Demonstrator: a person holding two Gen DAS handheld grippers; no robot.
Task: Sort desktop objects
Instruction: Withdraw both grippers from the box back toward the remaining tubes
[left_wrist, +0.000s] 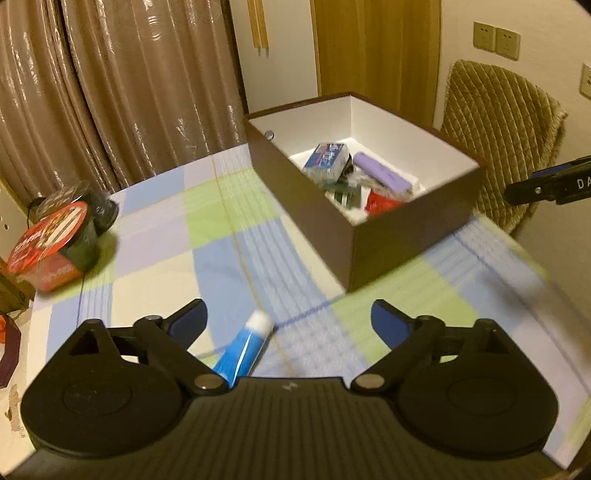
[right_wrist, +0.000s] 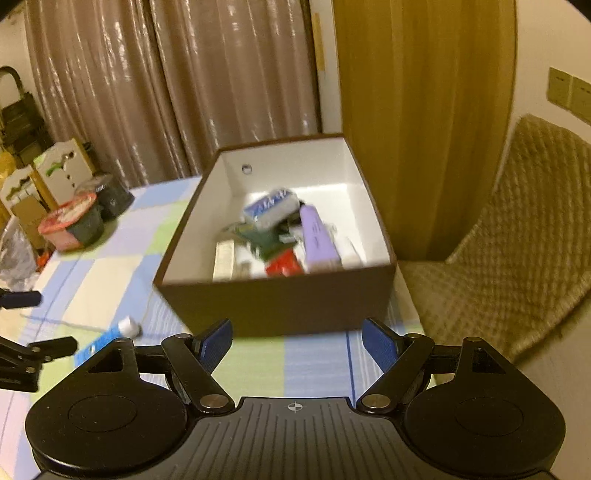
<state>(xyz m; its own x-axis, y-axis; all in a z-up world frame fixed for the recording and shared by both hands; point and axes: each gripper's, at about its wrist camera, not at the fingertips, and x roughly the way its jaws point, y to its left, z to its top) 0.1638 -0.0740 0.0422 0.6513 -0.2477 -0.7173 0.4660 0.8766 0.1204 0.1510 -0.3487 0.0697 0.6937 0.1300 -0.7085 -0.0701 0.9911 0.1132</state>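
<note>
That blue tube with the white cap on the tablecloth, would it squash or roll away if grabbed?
The tube looks soft-bodied, so it probably dents under a squeeze. Its round cap could let it roll a little, though the flattening body likely stops that.

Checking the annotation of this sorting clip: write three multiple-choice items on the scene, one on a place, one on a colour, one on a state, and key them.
1. Where does the blue tube lie?
A. In the box
B. On the checked tablecloth, in front of the left gripper
C. On the chair

2. What colour is the outside of the box?
A. Brown
B. White
C. Green

3. How do the right gripper's fingers stand?
A. Shut on the tube
B. Shut on nothing
C. Open, holding nothing

Key: 1 B, the tube rests on the cloth just ahead of the left fingers. 2 A, brown walls outside, white inside. 3 C, a wide gap shows between the blue pads.
</note>
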